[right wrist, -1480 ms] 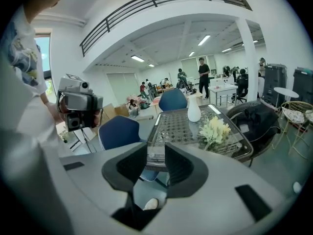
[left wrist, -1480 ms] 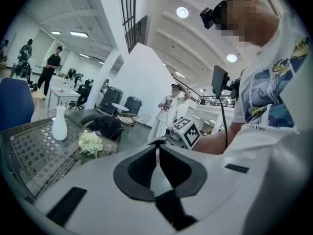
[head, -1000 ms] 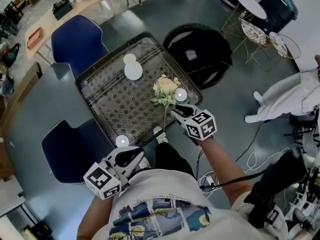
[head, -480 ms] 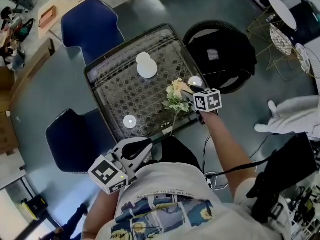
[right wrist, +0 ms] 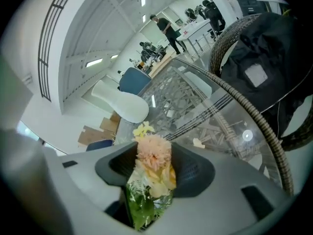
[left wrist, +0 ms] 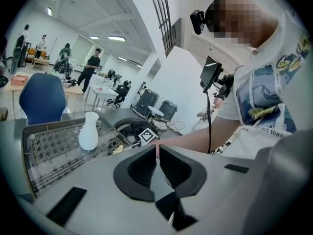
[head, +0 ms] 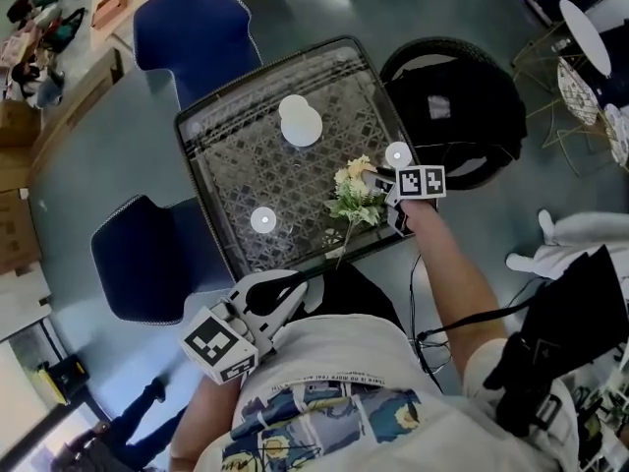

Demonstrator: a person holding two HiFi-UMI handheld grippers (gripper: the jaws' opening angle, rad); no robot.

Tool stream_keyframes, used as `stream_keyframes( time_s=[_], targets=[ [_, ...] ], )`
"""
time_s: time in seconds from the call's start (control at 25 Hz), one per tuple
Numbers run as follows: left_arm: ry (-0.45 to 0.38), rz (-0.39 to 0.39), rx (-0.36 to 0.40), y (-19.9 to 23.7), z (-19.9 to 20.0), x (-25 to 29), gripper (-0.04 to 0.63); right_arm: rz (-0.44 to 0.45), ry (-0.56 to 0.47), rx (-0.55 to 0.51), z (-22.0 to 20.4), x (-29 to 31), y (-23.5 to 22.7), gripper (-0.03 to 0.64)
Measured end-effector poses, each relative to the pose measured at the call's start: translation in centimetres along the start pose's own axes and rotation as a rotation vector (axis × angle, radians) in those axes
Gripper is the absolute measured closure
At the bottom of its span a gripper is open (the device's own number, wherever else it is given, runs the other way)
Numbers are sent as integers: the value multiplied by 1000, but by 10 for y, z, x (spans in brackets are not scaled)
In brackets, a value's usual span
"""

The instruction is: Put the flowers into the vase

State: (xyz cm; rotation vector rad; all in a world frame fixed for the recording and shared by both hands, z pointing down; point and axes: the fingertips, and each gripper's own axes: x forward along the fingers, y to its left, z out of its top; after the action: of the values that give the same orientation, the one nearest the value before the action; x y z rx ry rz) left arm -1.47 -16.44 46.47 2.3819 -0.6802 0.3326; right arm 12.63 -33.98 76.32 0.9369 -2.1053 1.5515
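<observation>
A white vase (head: pixel 301 126) stands upright at the far middle of the glass-topped wicker table (head: pixel 270 67); it also shows as the vase (left wrist: pixel 88 131) and vase (right wrist: pixel 122 102). The bunch of pale flowers (head: pixel 356 197) lies on the table near its right edge, its stem running toward me. My right gripper (head: pixel 386 191) is at the flower heads and its jaws are opening; the flowers (right wrist: pixel 154 151) sit loosely between the right gripper's (right wrist: pixel 155 163) pads. My left gripper (head: pixel 293 291) hangs near my body below the table's near edge, the left gripper (left wrist: pixel 156 153) shut on nothing.
Two blue chairs (head: pixel 201 32) (head: pixel 138 259) stand at the table's far and left sides. A black bag on a round wicker seat (head: pixel 457 106) is just right of the table. Small white discs (head: pixel 262 220) (head: pixel 397 154) show on the glass.
My right gripper went down and forward to the table's right edge, rolling over. The flowers went from upright in its grip to lying on the glass. Its jaws opened.
</observation>
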Motion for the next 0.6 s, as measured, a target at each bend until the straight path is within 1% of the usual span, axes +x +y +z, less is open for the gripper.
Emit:
stream_keyframes(
  time_s=[0.04,0.08,0.2,0.32,0.44,0.6],
  targets=[
    [0,4,-1,-1,-1,-1,584,-4,-1,-13,-2,-1,1,426],
    [-1,8,-2,-2,-1,-2,584,-11,0,-30,-3,-3,3,488],
    [-12,16,12,-3,4,-4,584,-46,2,-105,2,-13,12,554],
    [-21,14,32,-7,6,-6,584,-67,-10,-204,10,-26,28,568],
    [-32,4,50,-13,6,-12,584,-83,-32,-317,18,-43,54,572],
    [-63,-14,69,-19,11,-18,584,-123,-100,-461,49,-77,90,575]
  ],
)
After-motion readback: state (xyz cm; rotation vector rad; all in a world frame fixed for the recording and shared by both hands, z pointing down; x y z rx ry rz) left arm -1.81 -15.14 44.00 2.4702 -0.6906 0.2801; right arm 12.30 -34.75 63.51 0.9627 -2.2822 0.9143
